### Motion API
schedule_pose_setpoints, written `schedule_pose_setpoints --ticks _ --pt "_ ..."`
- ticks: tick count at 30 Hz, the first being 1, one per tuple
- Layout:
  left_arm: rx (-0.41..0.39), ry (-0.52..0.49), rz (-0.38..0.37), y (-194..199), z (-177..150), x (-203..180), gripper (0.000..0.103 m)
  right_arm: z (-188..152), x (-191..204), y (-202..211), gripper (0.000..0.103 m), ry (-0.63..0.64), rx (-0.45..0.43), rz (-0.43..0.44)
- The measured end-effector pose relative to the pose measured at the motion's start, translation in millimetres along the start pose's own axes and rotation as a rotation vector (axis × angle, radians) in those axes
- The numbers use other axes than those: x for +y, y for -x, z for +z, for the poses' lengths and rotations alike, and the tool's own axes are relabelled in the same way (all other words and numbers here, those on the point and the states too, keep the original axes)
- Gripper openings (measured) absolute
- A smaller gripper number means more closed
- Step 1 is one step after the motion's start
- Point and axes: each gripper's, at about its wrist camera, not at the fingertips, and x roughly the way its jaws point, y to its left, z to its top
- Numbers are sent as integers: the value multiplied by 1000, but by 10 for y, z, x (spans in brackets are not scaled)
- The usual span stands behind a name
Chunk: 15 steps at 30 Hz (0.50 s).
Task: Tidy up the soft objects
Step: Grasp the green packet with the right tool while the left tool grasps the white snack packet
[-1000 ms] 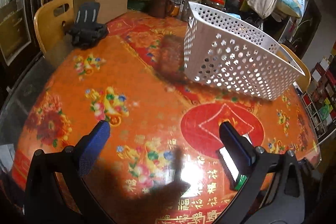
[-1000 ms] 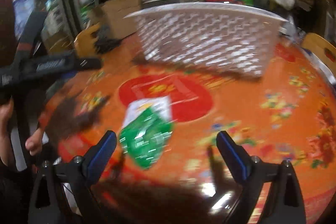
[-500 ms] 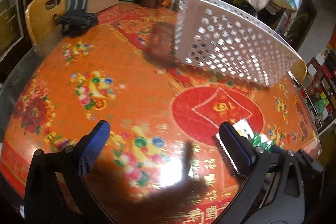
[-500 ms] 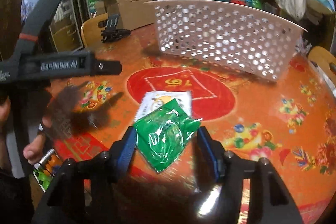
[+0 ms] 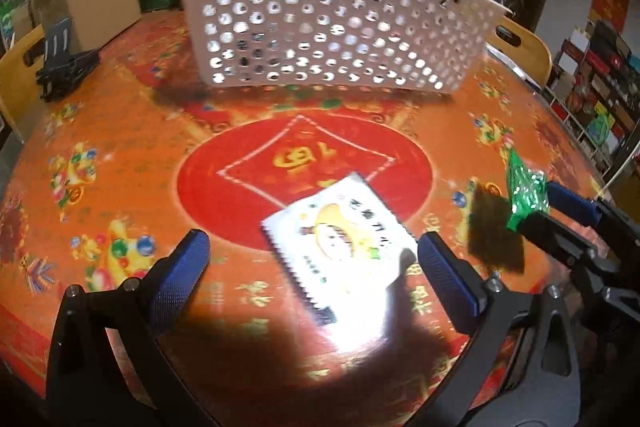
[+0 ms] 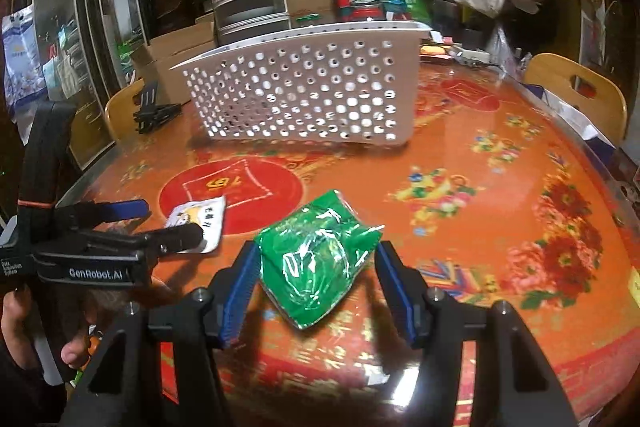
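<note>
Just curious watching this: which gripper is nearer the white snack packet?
Left. The left gripper hangs open over the white snack packet. The right gripper is off to one side, shut on the green packet.

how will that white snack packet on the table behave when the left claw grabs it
The white packet lies flat and thin on the glossy table, so it probably flexes and droops rather than staying stiff. Its shiny film looks slippery, so it may slide ahead of the open left claw. It is likely light, like the crumpling green packet.
</note>
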Motion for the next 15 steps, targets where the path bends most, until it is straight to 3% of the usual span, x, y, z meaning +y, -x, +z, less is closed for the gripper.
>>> schedule_pose_setpoints --ticks 5,8,9,15 --pt "-17 -64 40 -54 -60 -211 101 -7 -97 27 59 -17 -10 2" --pt "-39 -66 30 -17 -81 -255 86 -14 -124 21 59 -23 -11 1" --pt "-50 -67 29 5 -89 -268 74 -23 -132 27 59 -26 -13 0" --pt "-65 -87 6 70 -123 -309 50 -53 -151 70 59 -36 -23 2"
